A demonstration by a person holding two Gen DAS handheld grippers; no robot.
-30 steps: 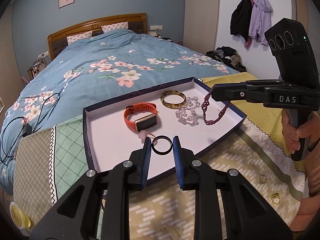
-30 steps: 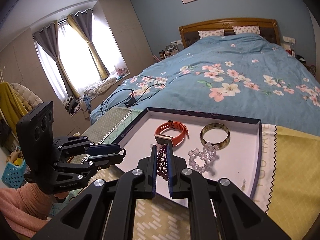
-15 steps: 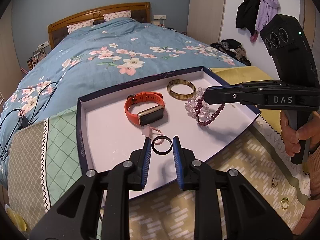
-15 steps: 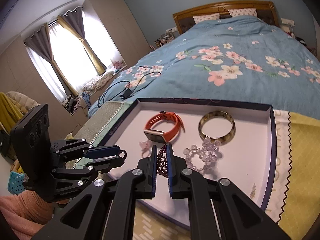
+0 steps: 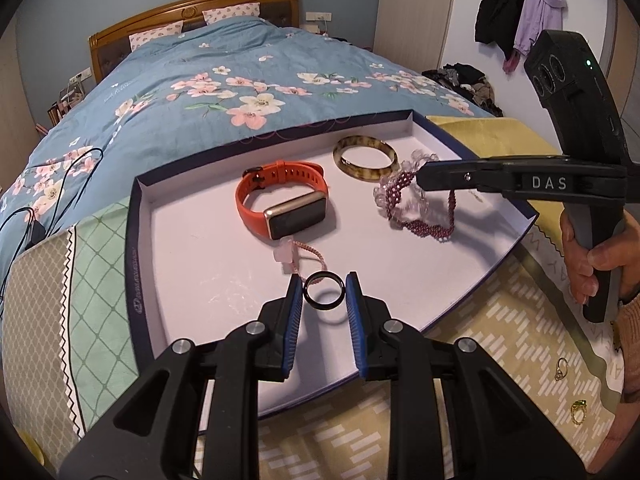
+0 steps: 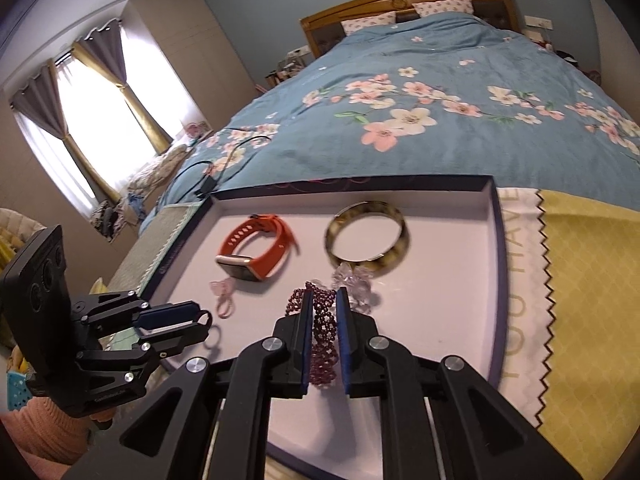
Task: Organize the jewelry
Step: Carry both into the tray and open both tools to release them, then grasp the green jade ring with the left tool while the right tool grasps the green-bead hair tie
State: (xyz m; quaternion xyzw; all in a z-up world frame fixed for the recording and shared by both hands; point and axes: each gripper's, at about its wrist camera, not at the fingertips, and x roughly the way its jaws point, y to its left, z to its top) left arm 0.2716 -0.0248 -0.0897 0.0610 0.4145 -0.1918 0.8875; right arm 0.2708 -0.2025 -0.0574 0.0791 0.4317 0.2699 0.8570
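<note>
A shallow white tray (image 5: pixel 188 264) with a dark rim lies on the cloth. In it are an orange watch (image 5: pixel 280 200), a tortoiseshell bangle (image 5: pixel 365 159), a clear bead bracelet (image 5: pixel 424 157) and a small pink charm bracelet (image 5: pixel 296 254). My left gripper (image 5: pixel 323 294) is shut on a black ring (image 5: pixel 323 295), held just above the tray's front part. My right gripper (image 6: pixel 325 312) is shut on a purple beaded bracelet (image 6: pixel 322 332), whose lower end rests in the tray (image 6: pixel 440 320) by the clear beads (image 6: pixel 356 284). The right gripper (image 5: pixel 420 178) also shows in the left wrist view.
Two small gold rings (image 5: pixel 562 368) (image 5: pixel 578 416) lie on the patterned cloth at the right of the tray. A blue flowered bed (image 5: pixel 240 80) is behind. A black cable (image 5: pixel 24 216) lies on the bed at the left. Clothes hang on the far wall.
Both grippers have moved forward and down over the tray. The purple bracelet now touches the tray floor. The black ring hangs closer to the tray.
</note>
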